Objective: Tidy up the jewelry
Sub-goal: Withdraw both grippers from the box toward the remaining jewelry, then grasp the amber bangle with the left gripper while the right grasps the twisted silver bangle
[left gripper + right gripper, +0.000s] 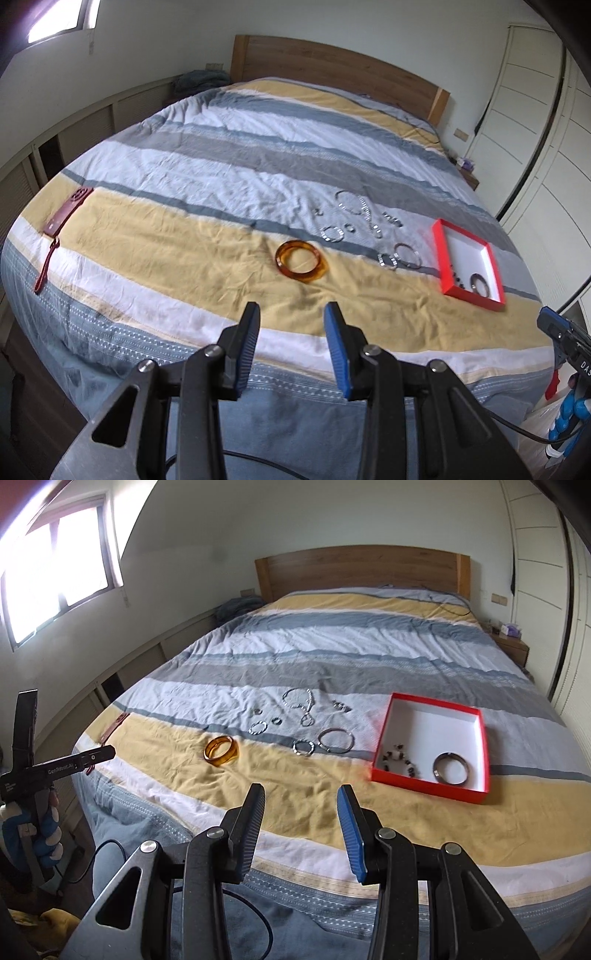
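Soft bed (pixel 295 782); bangle (pixel 221 756) ahead-left of gaping, empty right tongs (pixel 301 797); left tongs (pixel 291 315) likewise. Snagging fabric likely.

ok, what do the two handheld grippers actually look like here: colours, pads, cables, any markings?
The left gripper and the right gripper match: black plastic scissor-style linkages with silver pivot bolts, and ribbed blue pads on the fingers. A thin black cable trails from the left one. Its black side bar carries white "GenRobot.AI" lettering. The hand on it wears a blue-and-white glove.
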Demonstrator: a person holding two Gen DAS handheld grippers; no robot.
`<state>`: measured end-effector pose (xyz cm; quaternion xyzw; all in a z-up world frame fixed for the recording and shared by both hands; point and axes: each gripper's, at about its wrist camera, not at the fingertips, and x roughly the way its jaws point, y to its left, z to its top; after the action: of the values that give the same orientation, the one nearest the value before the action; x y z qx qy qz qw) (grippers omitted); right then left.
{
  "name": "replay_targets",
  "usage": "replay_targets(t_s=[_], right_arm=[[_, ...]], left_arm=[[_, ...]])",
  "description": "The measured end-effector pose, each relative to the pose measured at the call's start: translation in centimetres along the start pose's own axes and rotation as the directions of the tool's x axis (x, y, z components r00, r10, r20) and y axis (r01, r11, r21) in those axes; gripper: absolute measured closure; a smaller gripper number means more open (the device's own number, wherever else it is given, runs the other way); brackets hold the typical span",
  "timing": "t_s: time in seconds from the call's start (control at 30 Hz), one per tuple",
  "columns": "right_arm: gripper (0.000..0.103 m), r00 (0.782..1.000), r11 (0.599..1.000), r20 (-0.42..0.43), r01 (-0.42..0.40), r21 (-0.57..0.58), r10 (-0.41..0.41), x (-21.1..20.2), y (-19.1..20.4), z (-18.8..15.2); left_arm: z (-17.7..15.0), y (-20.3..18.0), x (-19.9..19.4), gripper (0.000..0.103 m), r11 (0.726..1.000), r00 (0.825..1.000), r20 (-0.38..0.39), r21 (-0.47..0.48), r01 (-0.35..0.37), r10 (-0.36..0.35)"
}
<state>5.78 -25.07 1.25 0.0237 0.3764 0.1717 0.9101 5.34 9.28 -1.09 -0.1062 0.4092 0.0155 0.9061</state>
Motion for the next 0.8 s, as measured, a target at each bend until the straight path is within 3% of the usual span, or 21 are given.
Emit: replay_targets(t_s=[0.23,0.47,0.8], right_arm=[[0.063,0.994,0.999,-0.096,-0.046,0.009,0.046,5.6,-0.2,-0.3],[0.068,0.986,0.997,-0.150,-0.070,0.006,0.071,10.9,-0.3,0.7],[0.073,0.973,0.994,-0.200,-0.113,0.016,0.113,18.2,-0.4,2.4]], left_arm=[[0.0,1.0,4.9,0.069,0.999,0.997,-0.078,-0.020,-0.027,0.026],[1.0,1.6,10.0,0.069,0.999,0.989,-0.147,-0.053,-0.013,0.005],[3.2,2.2,15.8,0.069,0.997,0.983,-0.183,-0.081,-0.014,-0.001]])
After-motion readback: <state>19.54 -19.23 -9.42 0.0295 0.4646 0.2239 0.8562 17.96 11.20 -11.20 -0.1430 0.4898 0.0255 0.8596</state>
